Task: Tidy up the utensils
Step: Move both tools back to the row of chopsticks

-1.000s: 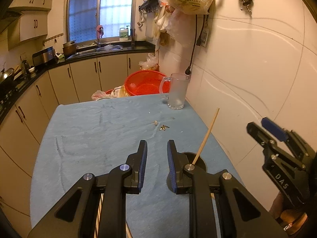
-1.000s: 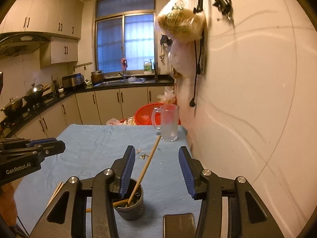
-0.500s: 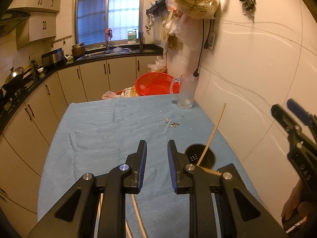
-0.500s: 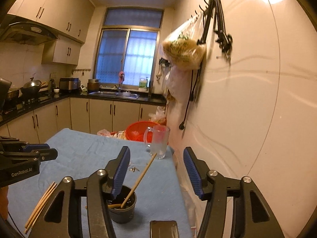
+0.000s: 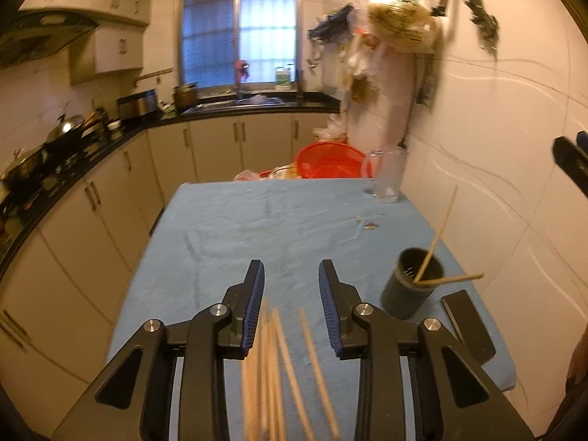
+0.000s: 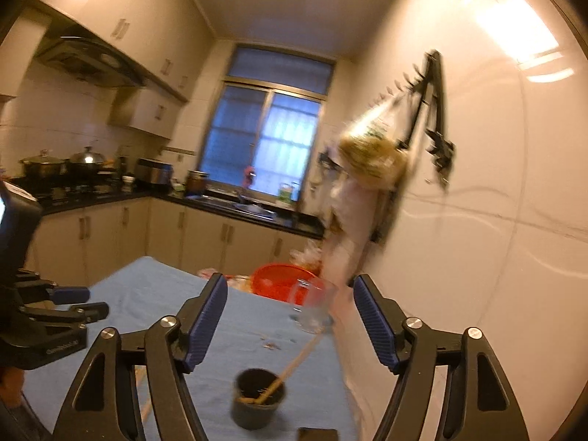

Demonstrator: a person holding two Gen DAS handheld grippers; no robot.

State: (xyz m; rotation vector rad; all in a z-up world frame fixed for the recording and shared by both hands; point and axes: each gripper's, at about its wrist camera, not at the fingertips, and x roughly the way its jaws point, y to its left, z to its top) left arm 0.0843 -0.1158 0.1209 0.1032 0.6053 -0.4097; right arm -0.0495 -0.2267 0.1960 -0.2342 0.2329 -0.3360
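Several loose wooden chopsticks (image 5: 283,364) lie on the blue tablecloth (image 5: 257,228) beneath my left gripper (image 5: 291,275). Its jaws are opening and the pads touch none of them. To the right stands a dark cup (image 5: 409,290) holding two chopsticks (image 5: 439,231). My right gripper (image 6: 290,294) hangs above and behind the same cup (image 6: 257,400), jaws opening wide with nothing between them. One chopstick (image 6: 301,356) leans out of the cup. The left gripper (image 6: 73,301) shows at the left of the right wrist view, and one of the right gripper's fingers (image 5: 571,163) at the left wrist view's right edge.
A glass mug (image 5: 386,176) stands at the table's far right corner, with a red basket (image 5: 327,161) behind it. A flat black object (image 5: 466,325) lies right of the cup. The white wall (image 5: 496,183) runs close along the table's right side. Small crumbs (image 5: 367,223) dot the cloth.
My left gripper drew back and to the left, bringing the loose chopsticks into view, and its jaws widened. My right gripper rose and tilted away from the cup, with its jaws spreading.
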